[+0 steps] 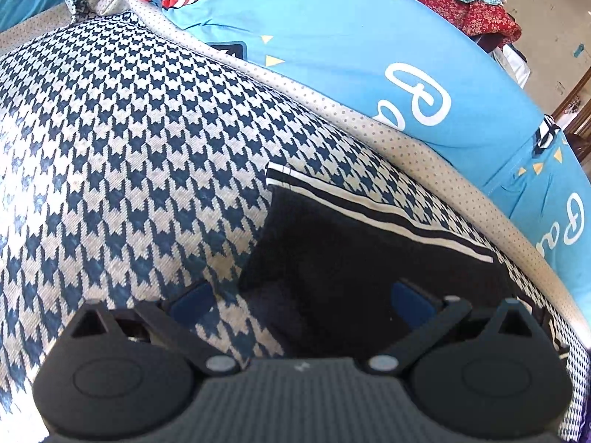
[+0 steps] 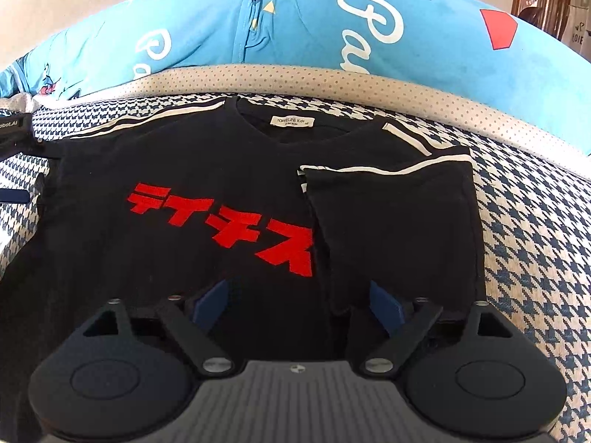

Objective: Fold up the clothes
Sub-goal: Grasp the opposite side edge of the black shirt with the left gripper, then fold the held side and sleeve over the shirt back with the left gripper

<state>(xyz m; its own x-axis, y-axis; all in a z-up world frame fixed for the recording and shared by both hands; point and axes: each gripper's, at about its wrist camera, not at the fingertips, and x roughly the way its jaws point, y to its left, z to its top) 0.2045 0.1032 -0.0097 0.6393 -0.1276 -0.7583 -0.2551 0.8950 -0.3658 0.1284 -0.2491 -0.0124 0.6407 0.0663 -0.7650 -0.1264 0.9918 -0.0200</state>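
**Right sleeve folded in, left sleeve not yet done**

The black T-shirt lies face up on the houndstooth blanket, collar toward the blue bedsheet; its right-hand sleeve is already folded over the chest, covering the end of the red lettering; the right gripper hangs low over the shirt with its jaws spread wide, released and gripping nothing, though the folded sleeve's lower edge sits just between its blue pads

The left gripper is likewise released, jaws apart, poised over the striped sleeve at the shirt's other side; its right pad is above black cloth, its left pad above bare blanket

Risks, as a judgement: closing here could pinch blanket along with sleeve, dragging the whole surface and skewing the shirt; the right gripper, if lifted carelessly, might snag the sleeve edge and undo the fold; a grasp too near the cuff would likely leave the sleeve folding crookedly against the body
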